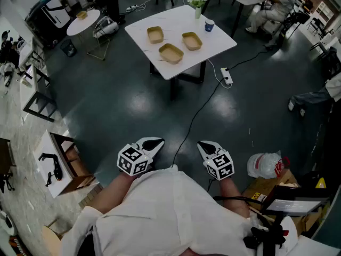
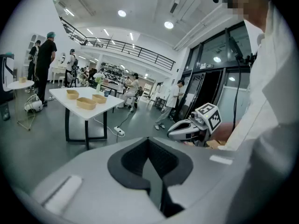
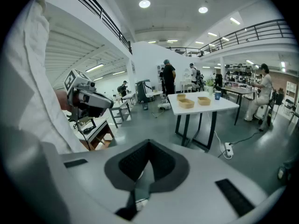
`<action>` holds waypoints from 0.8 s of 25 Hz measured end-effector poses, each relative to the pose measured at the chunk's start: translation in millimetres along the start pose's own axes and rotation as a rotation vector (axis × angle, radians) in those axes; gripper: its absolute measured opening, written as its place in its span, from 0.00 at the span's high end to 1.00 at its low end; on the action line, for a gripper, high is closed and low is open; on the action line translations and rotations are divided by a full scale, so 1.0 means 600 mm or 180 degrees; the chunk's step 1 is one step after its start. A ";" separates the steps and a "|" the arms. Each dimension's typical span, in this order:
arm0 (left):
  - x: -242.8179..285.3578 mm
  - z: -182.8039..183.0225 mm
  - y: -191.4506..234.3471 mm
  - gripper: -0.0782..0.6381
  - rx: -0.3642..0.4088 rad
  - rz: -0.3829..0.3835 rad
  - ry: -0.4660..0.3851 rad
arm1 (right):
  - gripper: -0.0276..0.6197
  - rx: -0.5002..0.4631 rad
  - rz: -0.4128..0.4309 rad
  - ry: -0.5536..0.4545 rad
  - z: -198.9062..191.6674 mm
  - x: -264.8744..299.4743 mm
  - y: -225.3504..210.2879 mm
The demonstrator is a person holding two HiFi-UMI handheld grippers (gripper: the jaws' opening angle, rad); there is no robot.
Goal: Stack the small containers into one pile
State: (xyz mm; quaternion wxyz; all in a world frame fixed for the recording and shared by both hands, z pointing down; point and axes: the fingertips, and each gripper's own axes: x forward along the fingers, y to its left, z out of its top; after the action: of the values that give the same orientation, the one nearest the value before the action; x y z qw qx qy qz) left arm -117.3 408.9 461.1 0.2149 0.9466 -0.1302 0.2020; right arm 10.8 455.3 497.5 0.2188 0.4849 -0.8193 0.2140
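closest in, down by the white sleeve: left gripper (image 1: 156, 142), fingers (image 2: 133, 161) pressed together, nothing between. just beside, right gripper (image 1: 205, 144), fingers (image 3: 131, 164) closed to a slit, nothing held. both pointing out over dark floor, well apart from the work.

further out, a black cable (image 1: 200, 111) and a white power strip (image 1: 227, 77) on the floor, then the white bench (image 1: 218, 46). on top, 3 small containers, lying apart in a loose triangle, none nested yet: front container (image 1: 171, 53) nearest, left container (image 1: 155, 34) behind, right container (image 1: 192, 40) across from it. at the far end of the same bench, a blue cup (image 1: 209, 25) and a vase of white flowers (image 1: 196, 1).

tan, shallow, rounded-rectangle trays, open side up, rims flared, apparently empty. looks like pressed fibre or paper pulp, so probably very light, slightly flexible, matte rather than slippery, easy to dent under a hard squeeze. best hold, by the look of it: pinch across 1 long rim wall, 1 finger inside and 1 outside, gentle pressure. likely to skid on the smooth bench if nudged, so worth lifting straight up and lowering square into the next. too far off to judge wall thickness.
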 end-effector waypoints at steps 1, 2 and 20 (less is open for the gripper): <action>0.005 0.008 0.002 0.88 0.0020 0.0005 -0.0031 | 0.95 -0.0005 -0.0021 -0.0025 0.001 0.000 -0.005; 0.010 0.015 0.003 0.88 0.0037 0.0006 -0.0058 | 0.95 -0.0005 -0.0042 -0.0048 0.002 0.000 -0.010; 0.108 0.120 0.104 0.88 0.0060 -0.0165 -0.0117 | 0.95 0.0226 -0.0239 0.0019 0.049 0.063 -0.147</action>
State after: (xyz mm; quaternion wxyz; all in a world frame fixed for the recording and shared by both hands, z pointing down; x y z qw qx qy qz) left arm -57.2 311.1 452.3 0.2087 0.9552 -0.1077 0.1802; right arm 68.5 373.3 507.0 0.2118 0.5221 -0.7918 0.2360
